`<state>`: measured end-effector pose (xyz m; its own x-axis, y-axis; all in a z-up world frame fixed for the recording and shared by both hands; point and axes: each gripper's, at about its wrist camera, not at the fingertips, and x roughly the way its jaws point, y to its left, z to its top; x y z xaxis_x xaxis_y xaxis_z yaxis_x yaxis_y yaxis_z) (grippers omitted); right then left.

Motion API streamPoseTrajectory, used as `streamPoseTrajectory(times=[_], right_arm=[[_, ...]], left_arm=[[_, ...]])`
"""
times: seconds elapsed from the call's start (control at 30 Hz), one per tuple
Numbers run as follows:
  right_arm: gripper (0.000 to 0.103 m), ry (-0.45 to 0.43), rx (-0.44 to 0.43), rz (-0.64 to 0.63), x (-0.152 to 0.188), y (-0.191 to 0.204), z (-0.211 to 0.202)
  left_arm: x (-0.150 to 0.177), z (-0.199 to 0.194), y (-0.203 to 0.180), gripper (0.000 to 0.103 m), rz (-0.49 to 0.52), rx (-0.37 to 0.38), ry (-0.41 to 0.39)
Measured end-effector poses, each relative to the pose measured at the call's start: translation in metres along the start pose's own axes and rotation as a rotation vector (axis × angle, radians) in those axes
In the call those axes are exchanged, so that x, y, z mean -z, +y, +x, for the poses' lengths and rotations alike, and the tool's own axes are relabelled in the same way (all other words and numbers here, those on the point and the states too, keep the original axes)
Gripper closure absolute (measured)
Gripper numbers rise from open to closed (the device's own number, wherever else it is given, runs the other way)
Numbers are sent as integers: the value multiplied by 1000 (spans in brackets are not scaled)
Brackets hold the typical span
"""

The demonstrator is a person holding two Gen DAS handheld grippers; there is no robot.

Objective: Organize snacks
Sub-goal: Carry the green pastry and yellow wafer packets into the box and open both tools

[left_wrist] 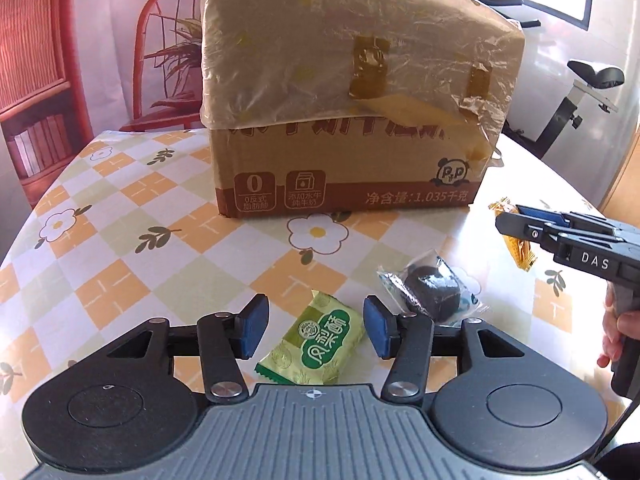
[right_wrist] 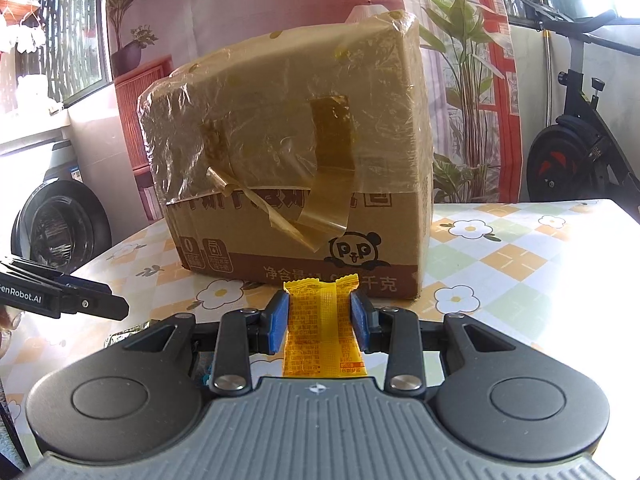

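The right gripper (right_wrist: 319, 322) is clamped on the orange packet (right_wrist: 322, 328), pinching its long sides so it can be carried toward the cardboard box (right_wrist: 296, 168) straight ahead at twelve o'clock; the packet's long axis runs along the fingers, its crimped end pointing at the box. The left gripper (left_wrist: 314, 326) hangs spread wide, gripping nothing, with the green packet (left_wrist: 312, 346) on the table (left_wrist: 120, 240) between its pads, tilted toward one o'clock, probably the next pick. A dark wrapped cake (left_wrist: 434, 292) lies near, at two o'clock.
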<state>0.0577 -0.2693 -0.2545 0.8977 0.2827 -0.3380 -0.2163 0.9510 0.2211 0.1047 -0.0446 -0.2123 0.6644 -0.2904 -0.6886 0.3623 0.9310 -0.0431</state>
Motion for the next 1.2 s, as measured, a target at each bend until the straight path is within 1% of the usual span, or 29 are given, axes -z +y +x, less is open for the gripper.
streamPoseTrajectory(times=[0.1, 0.23, 0.27, 0.3, 0.4, 0.47, 0.53, 0.63, 0.67, 0.8, 0.87, 0.93, 1.0, 1.1, 1.2], right_arm=[[68, 5, 3, 13, 2, -2, 0], [68, 7, 6, 20, 3, -3, -2], [68, 7, 7, 21, 3, -4, -2], [68, 6, 7, 20, 3, -3, -3], [68, 2, 9, 10, 2, -2, -4], [68, -7, 10, -3, 1, 1, -7], [68, -18, 10, -12, 0, 2, -9], [68, -51, 7, -32, -9, 7, -15], [68, -67, 3, -37, -13, 8, -17], [68, -144, -13, -55, -38, 13, -25], [68, -190, -25, -67, -55, 16, -29], [68, -229, -32, -89, -74, 19, -30], [67, -263, -40, -115, -93, 22, -29], [68, -310, -43, -159, -124, 25, -23], [68, -335, -27, -201, -156, 25, -7]], left_arm=[[9, 11, -1, 48, 30, -1, 35], [12, 27, -11, 47, 78, -26, 47], [13, 29, -13, 50, 88, -24, 40], [13, 29, -15, 61, 96, -15, 31], [13, 25, -18, 63, 98, -15, 23], [11, 20, -15, 63, 76, -15, 1], [3, 10, -10, 63, 38, -16, -40], [-14, -6, -3, 63, -9, -13, -114], [-23, -14, -3, 63, -16, -14, -149], [-58, -38, -5, 63, 0, -28, -280], [-75, -47, -6, 63, -2, -22, -332], [-99, -56, -7, 63, -1, -17, -389], [-122, -60, -11, 63, 14, -19, -428], [-157, -61, -20, 63, 58, -24, -464], [-188, -59, -29, 63, 96, -60, -490]])
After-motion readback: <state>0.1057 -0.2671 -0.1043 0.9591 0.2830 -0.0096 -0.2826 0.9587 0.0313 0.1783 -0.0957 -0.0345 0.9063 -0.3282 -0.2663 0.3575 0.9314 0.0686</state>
